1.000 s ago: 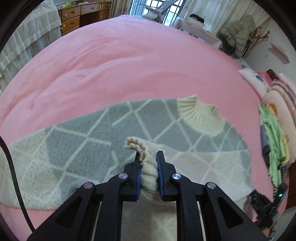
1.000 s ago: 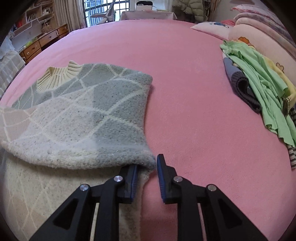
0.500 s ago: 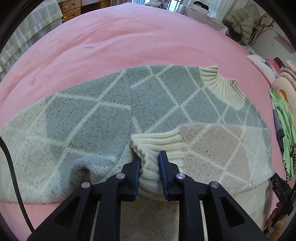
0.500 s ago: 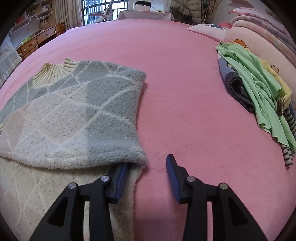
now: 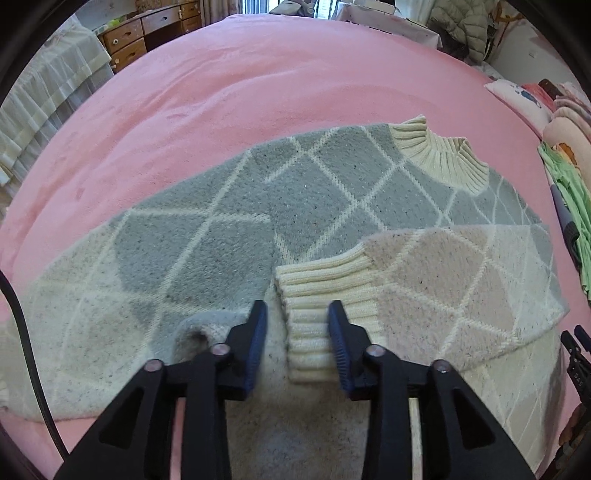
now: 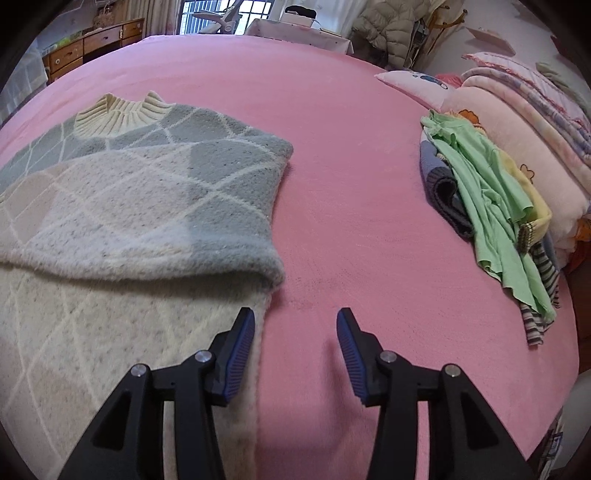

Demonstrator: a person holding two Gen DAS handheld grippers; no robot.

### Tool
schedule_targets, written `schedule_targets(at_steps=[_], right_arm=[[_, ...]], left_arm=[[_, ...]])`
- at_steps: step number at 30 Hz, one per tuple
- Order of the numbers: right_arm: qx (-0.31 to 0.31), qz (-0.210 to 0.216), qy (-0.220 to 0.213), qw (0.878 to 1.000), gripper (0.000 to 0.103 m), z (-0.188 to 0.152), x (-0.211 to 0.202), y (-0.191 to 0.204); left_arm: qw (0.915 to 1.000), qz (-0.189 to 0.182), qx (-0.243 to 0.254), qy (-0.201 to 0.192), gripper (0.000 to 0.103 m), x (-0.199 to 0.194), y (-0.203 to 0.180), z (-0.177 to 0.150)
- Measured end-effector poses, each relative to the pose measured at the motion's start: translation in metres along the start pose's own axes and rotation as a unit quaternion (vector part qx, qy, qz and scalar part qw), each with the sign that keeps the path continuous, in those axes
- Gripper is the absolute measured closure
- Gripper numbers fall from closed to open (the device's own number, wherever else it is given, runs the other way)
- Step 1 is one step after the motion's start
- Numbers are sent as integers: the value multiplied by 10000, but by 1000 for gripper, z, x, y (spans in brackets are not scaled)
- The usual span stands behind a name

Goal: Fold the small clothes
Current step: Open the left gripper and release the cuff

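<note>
A grey and cream diamond-pattern sweater (image 5: 295,206) lies flat on the pink bed, cream ribbed collar (image 5: 439,155) at the far right. Its right sleeve is folded across the body, and the ribbed cuff (image 5: 317,295) lies between the open jaws of my left gripper (image 5: 297,325), no longer clamped. In the right wrist view the sweater (image 6: 140,206) lies at the left with the folded sleeve's edge on top. My right gripper (image 6: 295,332) is open and empty beside the sweater's side edge, over bare blanket.
The pink blanket (image 6: 351,147) covers the whole bed. A pile of clothes with a green shirt (image 6: 491,206) lies at the right, against stacked pink bedding (image 6: 517,122). A wooden dresser (image 5: 147,33) stands beyond the bed's far left.
My left gripper laid the sleeve cuff across the sweater body and opened, letting it go. My right gripper opened wider and drew back from the sweater's folded edge.
</note>
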State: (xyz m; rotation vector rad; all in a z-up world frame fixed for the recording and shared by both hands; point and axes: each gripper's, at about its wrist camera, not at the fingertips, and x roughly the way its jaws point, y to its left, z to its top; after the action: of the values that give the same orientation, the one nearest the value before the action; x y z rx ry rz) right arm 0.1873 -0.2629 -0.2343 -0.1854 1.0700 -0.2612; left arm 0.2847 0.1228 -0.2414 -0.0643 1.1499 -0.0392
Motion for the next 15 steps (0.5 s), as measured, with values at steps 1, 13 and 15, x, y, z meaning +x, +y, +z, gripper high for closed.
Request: schedule_targets(at_steps=[1,13,15], right_arm=[[27,47,-1,10000,58,-1,-7,2],[186,400,-289,9986,56,5,-79,25],[198,498,-372,9979,56,6,-91,28]], left_arm=[[10000,5,17,-46,46,-5,0,-1],[9986,-166,-236,-434,26,-88,9,-27],[9977,-174,-334,-556,26,-98,12,-32]])
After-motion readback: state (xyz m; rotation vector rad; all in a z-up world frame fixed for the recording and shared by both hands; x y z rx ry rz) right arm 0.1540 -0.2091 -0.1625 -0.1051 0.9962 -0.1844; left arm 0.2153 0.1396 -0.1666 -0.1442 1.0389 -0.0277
